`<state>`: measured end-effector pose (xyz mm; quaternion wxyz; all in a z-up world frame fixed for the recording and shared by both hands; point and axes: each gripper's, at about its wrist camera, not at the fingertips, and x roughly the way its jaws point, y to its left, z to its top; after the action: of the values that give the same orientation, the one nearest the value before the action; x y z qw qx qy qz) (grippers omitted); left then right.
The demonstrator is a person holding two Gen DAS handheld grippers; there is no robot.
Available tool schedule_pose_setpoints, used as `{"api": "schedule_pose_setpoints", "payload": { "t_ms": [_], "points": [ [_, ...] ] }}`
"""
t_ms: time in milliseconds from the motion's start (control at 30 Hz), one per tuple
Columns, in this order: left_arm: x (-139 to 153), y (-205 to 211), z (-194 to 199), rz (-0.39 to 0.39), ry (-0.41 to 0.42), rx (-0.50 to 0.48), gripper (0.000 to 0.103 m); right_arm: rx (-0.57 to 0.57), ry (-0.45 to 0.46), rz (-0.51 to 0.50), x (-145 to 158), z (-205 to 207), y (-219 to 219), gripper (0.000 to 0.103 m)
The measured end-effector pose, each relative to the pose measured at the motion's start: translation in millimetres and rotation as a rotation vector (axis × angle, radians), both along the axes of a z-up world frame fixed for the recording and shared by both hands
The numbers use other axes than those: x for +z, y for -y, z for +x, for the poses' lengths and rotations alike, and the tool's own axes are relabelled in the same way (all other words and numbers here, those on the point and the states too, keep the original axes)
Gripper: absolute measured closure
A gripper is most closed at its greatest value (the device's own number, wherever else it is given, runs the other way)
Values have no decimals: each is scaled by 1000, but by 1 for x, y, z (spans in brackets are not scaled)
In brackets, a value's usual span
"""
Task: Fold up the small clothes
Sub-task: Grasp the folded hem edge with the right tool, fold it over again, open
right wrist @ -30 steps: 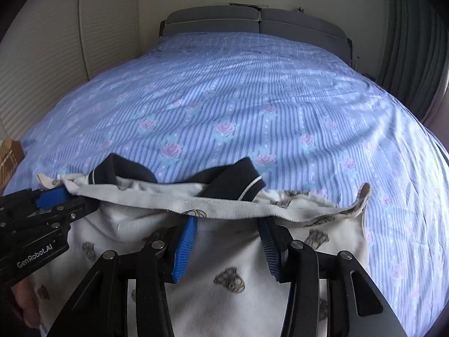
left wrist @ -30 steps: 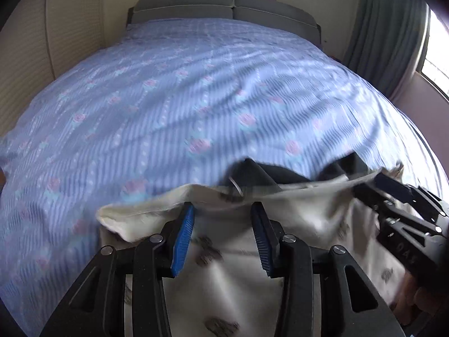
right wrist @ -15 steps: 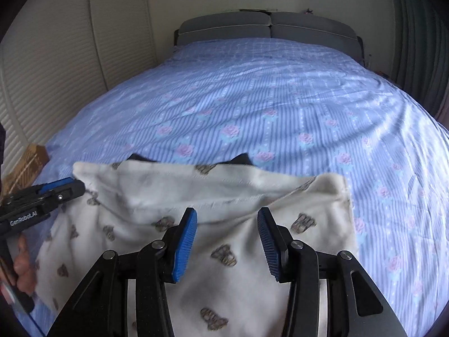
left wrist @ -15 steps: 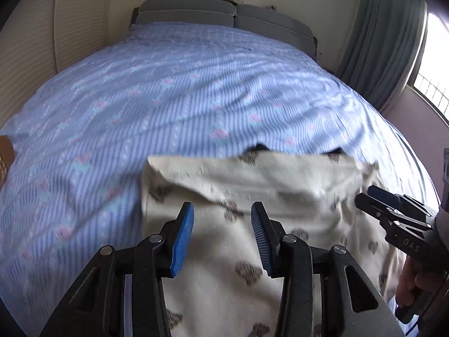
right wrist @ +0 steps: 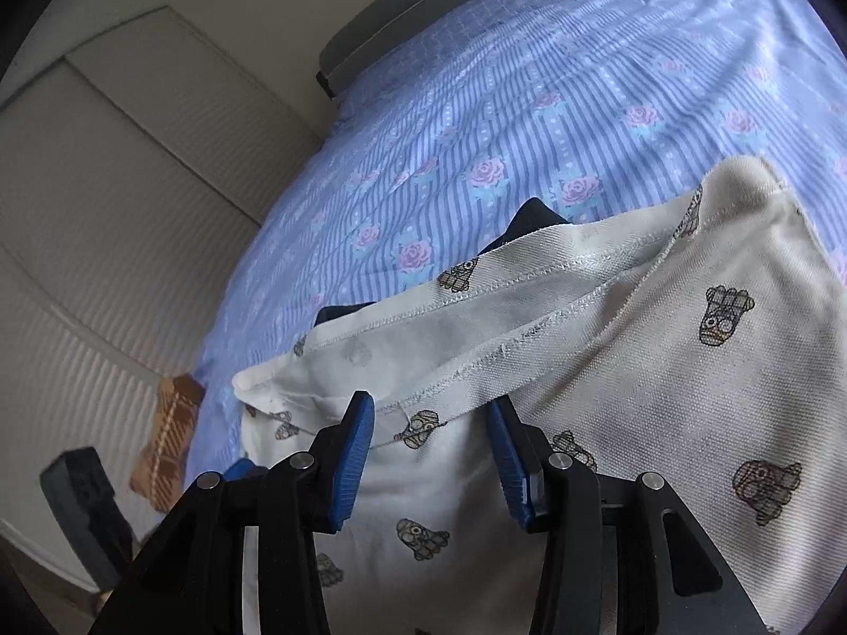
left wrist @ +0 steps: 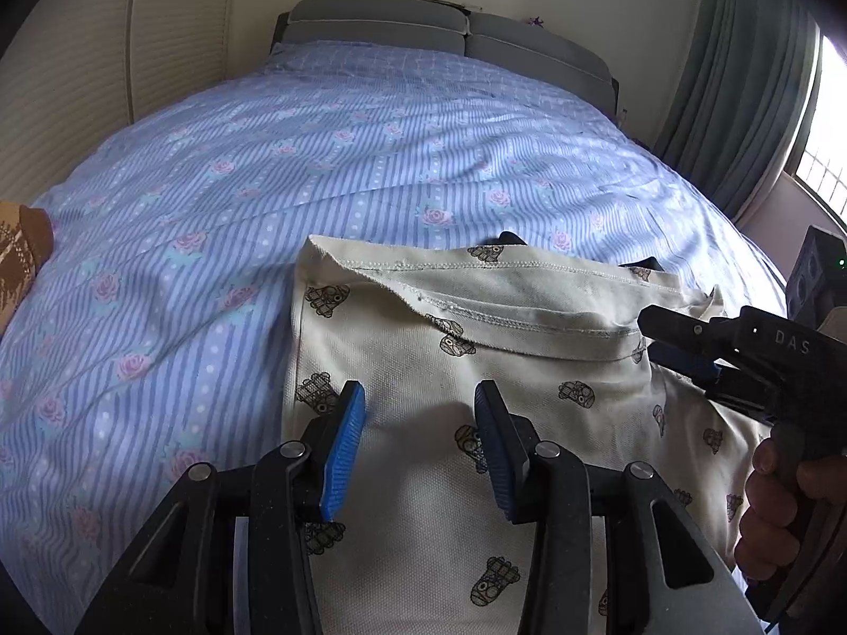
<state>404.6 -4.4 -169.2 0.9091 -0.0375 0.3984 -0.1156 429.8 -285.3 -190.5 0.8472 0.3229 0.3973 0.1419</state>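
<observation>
A small cream shirt (left wrist: 476,370) with a dark cartoon print lies folded on the blue bed; its hem is turned over the dark collar (left wrist: 508,238). It also shows in the right wrist view (right wrist: 661,370). My left gripper (left wrist: 418,444) is open and empty above the shirt's near left part. My right gripper (right wrist: 431,455) is open above the shirt, with the folded hem edge lying between its blue pads (right wrist: 352,455). It shows in the left wrist view (left wrist: 683,338) at the shirt's right edge, held by a hand.
The bed (left wrist: 317,159) has a blue striped cover with pink roses and a grey headboard (left wrist: 439,26). A brown patterned cloth (left wrist: 21,248) lies at the bed's left edge. White wardrobe doors (right wrist: 106,185) stand left, a curtain (left wrist: 741,79) right.
The shirt's bottom was carried up and laid over the collar. Both grippers let go and drew back toward me. The right gripper has tilted and moved left over the hem.
</observation>
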Motion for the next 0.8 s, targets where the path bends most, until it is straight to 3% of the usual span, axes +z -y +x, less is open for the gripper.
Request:
{"api": "schedule_pose_setpoints", "payload": {
  "t_ms": [67, 100, 133, 467, 733, 800],
  "points": [
    [1, -1, 0, -10, -1, 6, 61, -22, -16, 47, -5, 2, 6, 76],
    [2, -1, 0, -11, 1, 9, 61, -33, -16, 81, -7, 2, 11, 94],
    [3, -1, 0, -9, 7, 9, 61, -39, -16, 107, -8, 3, 13, 96],
    [14, -3, 22, -5, 45, 26, 61, -48, 45, 86, 21, 22, 12, 98],
    [14, 6, 18, 19, 53, -42, 58, -85, -27, 68, 16, 42, 27, 97],
    [11, 8, 19, 30, 52, -49, 58, -72, 3, -7, 25, 32, 25, 97]
  ]
}}
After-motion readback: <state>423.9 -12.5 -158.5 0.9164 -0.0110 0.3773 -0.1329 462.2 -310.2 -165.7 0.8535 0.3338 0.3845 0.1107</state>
